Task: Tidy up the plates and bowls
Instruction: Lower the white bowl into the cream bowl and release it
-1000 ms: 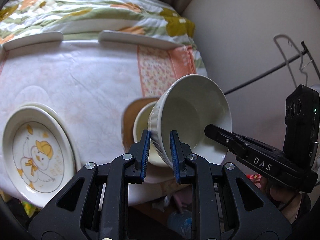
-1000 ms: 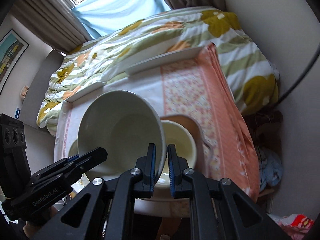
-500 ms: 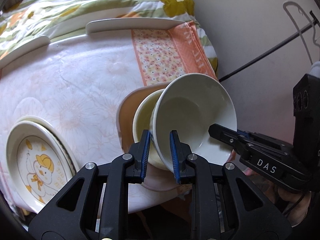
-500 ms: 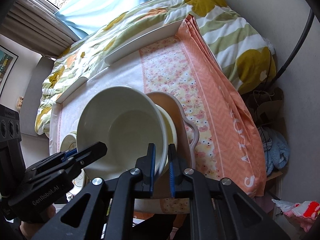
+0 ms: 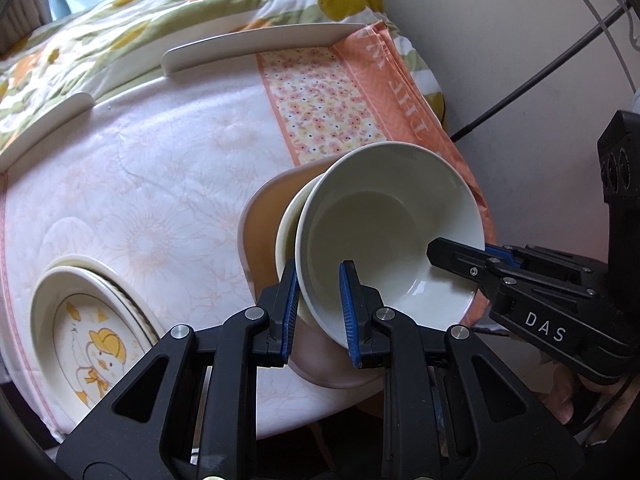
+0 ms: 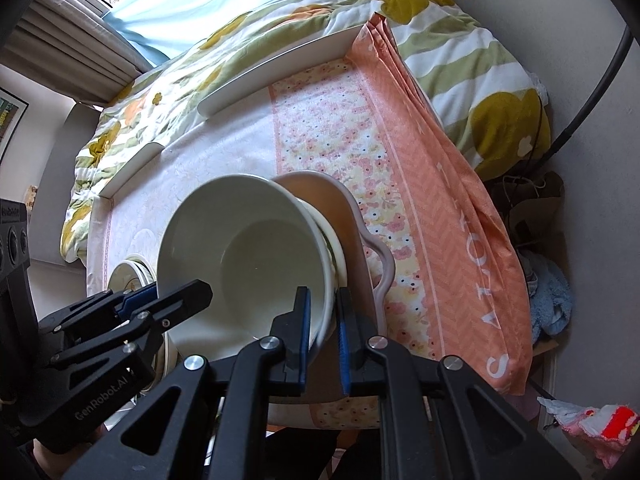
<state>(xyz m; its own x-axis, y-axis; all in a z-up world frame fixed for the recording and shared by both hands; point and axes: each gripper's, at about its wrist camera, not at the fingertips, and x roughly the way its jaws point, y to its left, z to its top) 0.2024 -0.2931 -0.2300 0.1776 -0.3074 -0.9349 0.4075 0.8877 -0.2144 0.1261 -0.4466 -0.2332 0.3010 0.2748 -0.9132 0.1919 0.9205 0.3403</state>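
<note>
A large white bowl is tilted and sits partly inside a smaller cream bowl, which rests on a pink handled plate. My left gripper straddles the white bowl's near rim with its jaws slightly apart. My right gripper straddles the opposite rim, jaws slightly apart. Each gripper shows in the other's view, the right one and the left one.
A stack of plates with a duck picture on top lies at the table's left front. A pale floral cloth with an orange runner covers the table. A bed quilt lies behind; a wall stands to the right.
Both grippers lowered the white bowl into the cream bowl. The jaws of both have opened a little off the rim.
</note>
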